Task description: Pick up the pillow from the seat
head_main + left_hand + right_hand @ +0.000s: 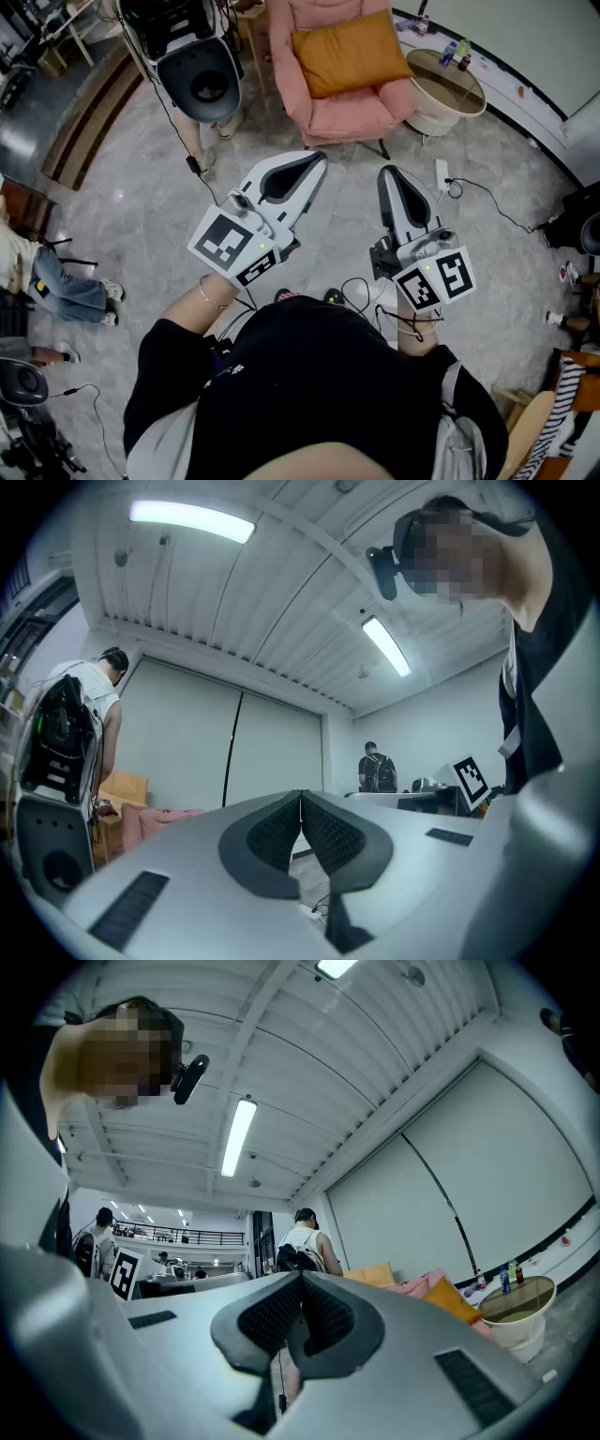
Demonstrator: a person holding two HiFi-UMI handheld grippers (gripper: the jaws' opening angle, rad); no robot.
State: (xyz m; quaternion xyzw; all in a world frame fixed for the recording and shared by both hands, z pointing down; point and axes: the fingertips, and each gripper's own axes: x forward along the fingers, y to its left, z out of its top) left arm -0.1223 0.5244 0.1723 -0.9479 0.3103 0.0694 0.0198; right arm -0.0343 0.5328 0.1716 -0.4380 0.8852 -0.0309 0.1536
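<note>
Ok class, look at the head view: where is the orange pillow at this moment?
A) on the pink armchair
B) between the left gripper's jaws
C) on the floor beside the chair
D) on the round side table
A: the orange pillow lies on the pink armchair, propped against its backrest, while the left gripper and right gripper are shut, empty and apart from it.

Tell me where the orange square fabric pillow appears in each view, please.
Head view: orange square fabric pillow, top centre, leaning against the seat back.
Left gripper view: it cannot be made out.
Right gripper view: right of centre, low.
Shared landmark: the pink armchair, which bears the pillow.
</note>
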